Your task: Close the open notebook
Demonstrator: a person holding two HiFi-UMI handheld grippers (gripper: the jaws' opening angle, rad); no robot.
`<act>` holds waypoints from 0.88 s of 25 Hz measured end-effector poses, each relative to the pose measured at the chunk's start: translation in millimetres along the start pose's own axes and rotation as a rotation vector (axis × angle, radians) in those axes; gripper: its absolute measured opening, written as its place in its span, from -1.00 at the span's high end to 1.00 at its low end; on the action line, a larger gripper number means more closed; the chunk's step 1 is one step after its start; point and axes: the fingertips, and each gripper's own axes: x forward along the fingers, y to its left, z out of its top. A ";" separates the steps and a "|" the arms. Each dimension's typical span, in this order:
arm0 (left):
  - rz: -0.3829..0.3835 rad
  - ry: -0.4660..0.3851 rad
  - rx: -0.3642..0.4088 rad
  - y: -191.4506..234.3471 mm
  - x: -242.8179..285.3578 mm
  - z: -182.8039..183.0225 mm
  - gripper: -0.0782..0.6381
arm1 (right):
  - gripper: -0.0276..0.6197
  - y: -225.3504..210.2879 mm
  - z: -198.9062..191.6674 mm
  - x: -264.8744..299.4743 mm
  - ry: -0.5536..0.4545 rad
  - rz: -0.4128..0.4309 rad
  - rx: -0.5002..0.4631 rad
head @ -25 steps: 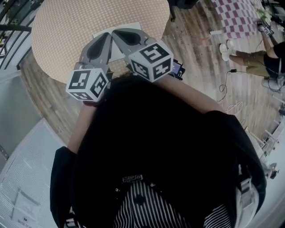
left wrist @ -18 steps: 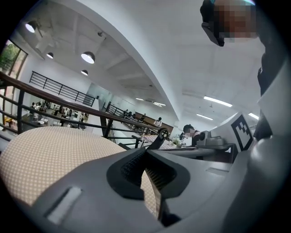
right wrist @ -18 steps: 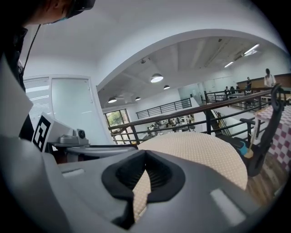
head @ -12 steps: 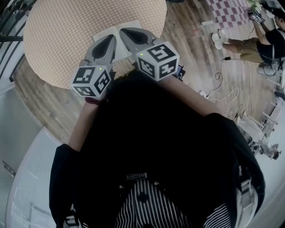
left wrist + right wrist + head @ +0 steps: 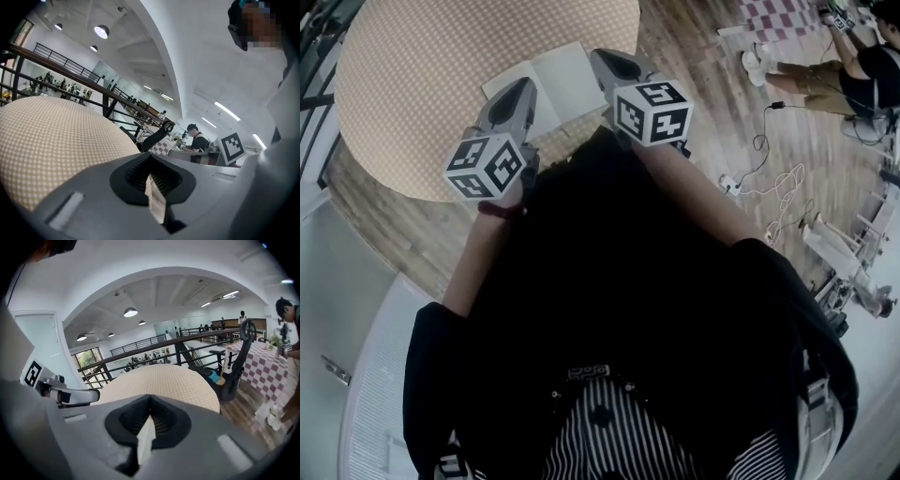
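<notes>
The open notebook [image 5: 553, 82] lies flat with pale pages up, near the front edge of a round table [image 5: 422, 84] under a checked cloth. My left gripper [image 5: 524, 85] is shut, its tip over the notebook's left page. My right gripper [image 5: 602, 56] is shut too, its tip at the notebook's right edge. Nothing is held in either. In the left gripper view the jaws of the left gripper [image 5: 150, 155] meet, with the table [image 5: 47, 140] beyond them. In the right gripper view the right gripper [image 5: 150, 398] points over the table [image 5: 164, 378].
A wooden floor with cables [image 5: 769, 202] lies right of the table. A person [image 5: 853, 70] sits on the floor at the far right. An office chair [image 5: 234, 364] stands beyond the table, and a black railing [image 5: 70, 75] runs behind it.
The two grippers have come apart and dropped lower. The right one swung to the notebook's right edge and the left one settled over the left page, so more of the pages shows.
</notes>
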 end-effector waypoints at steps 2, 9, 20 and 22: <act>0.032 -0.007 -0.028 6.2 12.0 -0.6 0.79 | 0.91 -14.6 -5.5 9.5 0.020 -0.005 0.019; 0.073 0.074 0.016 22.1 51.9 -10.4 0.79 | 0.91 -44.9 -35.2 44.4 0.103 -0.011 -0.014; 0.026 0.228 0.076 16.1 113.6 -49.6 0.79 | 0.91 -74.3 -64.9 58.1 0.167 -0.010 0.007; 0.025 0.275 0.082 21.7 125.3 -68.0 0.79 | 0.91 -80.1 -71.2 61.1 0.177 -0.009 0.020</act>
